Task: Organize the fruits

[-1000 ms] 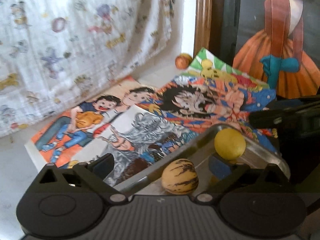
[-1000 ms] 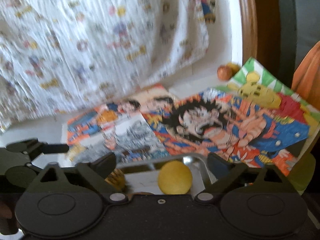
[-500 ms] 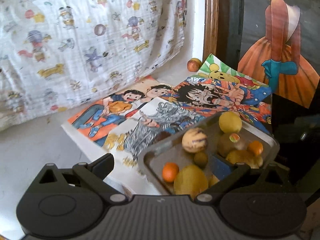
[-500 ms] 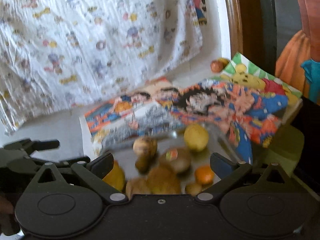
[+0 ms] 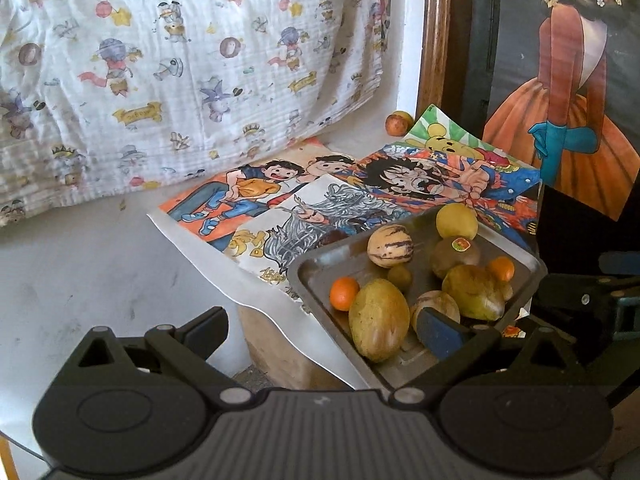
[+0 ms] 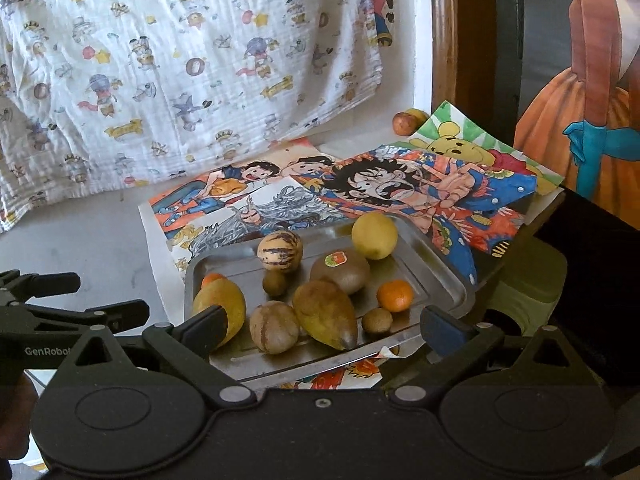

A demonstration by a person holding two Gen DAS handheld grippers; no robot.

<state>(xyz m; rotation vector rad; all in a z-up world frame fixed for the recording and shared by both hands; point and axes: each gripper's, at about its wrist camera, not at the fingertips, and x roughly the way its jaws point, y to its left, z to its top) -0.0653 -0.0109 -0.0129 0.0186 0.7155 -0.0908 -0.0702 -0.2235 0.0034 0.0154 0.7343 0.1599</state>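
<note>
A metal tray (image 5: 316, 276) (image 6: 440, 272) lies on cartoon posters and holds several fruits: a yellow lemon (image 5: 456, 222) (image 6: 374, 235), a striped melon (image 5: 390, 246) (image 6: 279, 255), a stickered brown fruit (image 6: 340, 272), two mangoes (image 5: 378, 324) (image 6: 326, 314), small oranges (image 5: 344, 293) (image 6: 395, 295). My left gripper (image 5: 324, 326) stands open above the tray's near left corner. My right gripper (image 6: 324, 326) is open too, over the tray's front edge. Neither holds anything. The left gripper's body shows at the left of the right wrist view.
Two small fruits (image 5: 399, 123) (image 6: 407, 121) sit at the back by a wooden frame (image 5: 434, 32). A cartoon-print cloth (image 5: 180, 60) hangs behind. Posters (image 5: 280, 200) overhang a wooden block's edge (image 5: 280, 352). A painting of an orange dress (image 5: 568, 120) stands right.
Both grippers have pulled back and up from the tray. The view widened from two fruits close up to the whole tray with its fruit.
</note>
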